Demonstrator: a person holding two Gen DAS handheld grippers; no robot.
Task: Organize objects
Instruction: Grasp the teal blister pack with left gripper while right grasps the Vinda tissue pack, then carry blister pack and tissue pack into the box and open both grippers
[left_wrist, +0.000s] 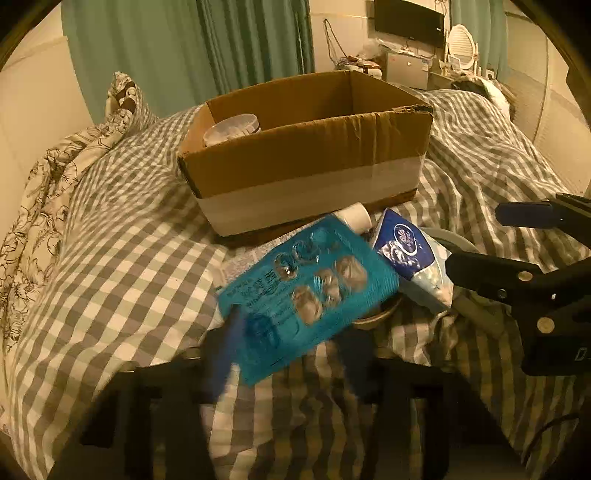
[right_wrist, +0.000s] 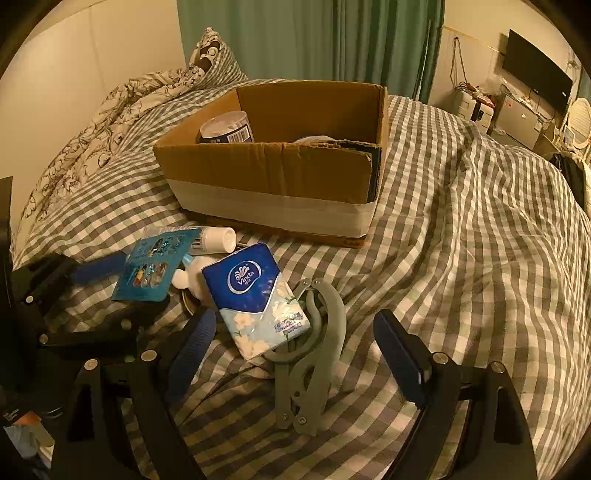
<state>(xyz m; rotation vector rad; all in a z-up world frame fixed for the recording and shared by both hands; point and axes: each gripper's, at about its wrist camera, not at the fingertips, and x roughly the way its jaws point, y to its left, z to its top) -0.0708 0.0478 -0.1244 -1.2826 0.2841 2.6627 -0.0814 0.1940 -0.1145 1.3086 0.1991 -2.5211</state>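
A teal blister card (left_wrist: 308, 291) was held raised, pinched in the left gripper (left_wrist: 291, 354), presumably bound for the far box (left_wrist: 306, 162), while the right gripper (right_wrist: 295, 343) was spread wide and empty around the near tissue pack (right_wrist: 255, 295).

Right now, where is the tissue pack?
The tissue pack lies on the checked bedspread before the cardboard box, between the teal blister card and grey hanger.

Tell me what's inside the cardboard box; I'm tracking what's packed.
Inside the cardboard box, a clear cylindrical container stands at the back left, and a pale rim peeks above the front wall. That wall hides the floor.
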